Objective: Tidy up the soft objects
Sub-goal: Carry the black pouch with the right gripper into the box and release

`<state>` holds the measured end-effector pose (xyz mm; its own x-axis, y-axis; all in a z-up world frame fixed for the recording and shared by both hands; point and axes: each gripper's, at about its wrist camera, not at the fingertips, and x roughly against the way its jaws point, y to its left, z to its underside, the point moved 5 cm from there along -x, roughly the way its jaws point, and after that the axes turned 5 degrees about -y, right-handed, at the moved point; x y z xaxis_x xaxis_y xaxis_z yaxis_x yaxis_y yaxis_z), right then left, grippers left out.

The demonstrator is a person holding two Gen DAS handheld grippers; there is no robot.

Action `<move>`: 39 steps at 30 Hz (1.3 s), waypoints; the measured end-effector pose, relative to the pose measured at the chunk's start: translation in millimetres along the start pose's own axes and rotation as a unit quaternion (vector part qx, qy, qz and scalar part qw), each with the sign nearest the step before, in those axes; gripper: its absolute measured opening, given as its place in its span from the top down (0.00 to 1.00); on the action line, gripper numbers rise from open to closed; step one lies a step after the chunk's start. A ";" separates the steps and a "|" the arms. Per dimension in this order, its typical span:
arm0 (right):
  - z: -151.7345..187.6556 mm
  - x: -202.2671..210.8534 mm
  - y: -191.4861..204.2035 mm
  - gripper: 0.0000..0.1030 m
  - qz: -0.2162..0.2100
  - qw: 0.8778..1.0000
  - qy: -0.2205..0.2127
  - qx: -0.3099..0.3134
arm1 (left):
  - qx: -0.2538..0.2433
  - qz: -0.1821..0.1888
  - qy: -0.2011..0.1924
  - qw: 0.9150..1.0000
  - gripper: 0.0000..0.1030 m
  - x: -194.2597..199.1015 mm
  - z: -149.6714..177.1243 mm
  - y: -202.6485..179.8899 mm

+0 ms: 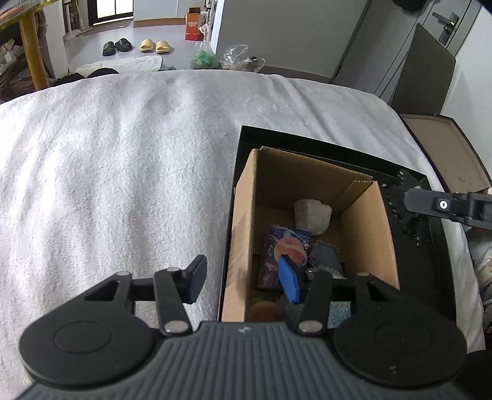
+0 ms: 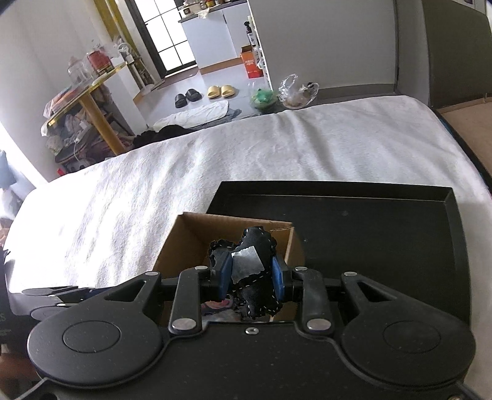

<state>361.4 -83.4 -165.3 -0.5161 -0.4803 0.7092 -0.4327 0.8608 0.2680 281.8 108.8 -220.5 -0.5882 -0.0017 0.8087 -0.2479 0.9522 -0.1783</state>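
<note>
A cardboard box (image 1: 243, 221) stands in a black tray (image 1: 436, 246) on the white-covered bed. Inside lie a pale crumpled lump (image 1: 312, 215), a printed blue packet (image 1: 286, 246), a grey cloth (image 1: 326, 258) and an orange item (image 1: 264, 310). My left gripper (image 1: 243, 278) is open, its jaws astride the box's left wall, one finger inside. My right gripper (image 2: 251, 277) is shut on a black stitched cloth piece (image 2: 256, 246) with a white label, held above the box (image 2: 184, 243). The right gripper's arm also shows in the left wrist view (image 1: 446, 206) over the tray.
The white towel (image 1: 123, 154) covers the bed around the tray (image 2: 384, 234). Beyond the bed are slippers (image 2: 221, 90), plastic bags (image 2: 292, 92), an orange carton (image 1: 193, 24) and a cluttered yellow table (image 2: 86, 92). A brown board (image 1: 446, 147) lies right of the bed.
</note>
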 end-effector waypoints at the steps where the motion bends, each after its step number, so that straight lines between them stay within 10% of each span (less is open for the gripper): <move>1: -0.4 -2.6 3.3 0.73 0.000 1.000 0.002 0.002 | 0.000 0.002 0.000 1.000 0.54 -0.9 0.3 0.3; 22: -9.2 -38.8 49.6 0.72 -0.007 0.999 0.036 0.040 | 0.037 0.025 0.018 0.999 0.89 -21.1 -6.2 9.1; 39: -15.7 -62.7 67.7 0.61 -0.025 0.997 0.050 0.049 | 0.088 0.018 0.032 0.995 0.89 -24.4 -6.6 13.7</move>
<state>376.1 7.6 -181.4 -0.4179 -0.4980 0.7598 -0.5284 0.8136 0.2426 297.9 123.9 -238.9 -0.5500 0.0562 0.8333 -0.3613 0.8835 -0.2981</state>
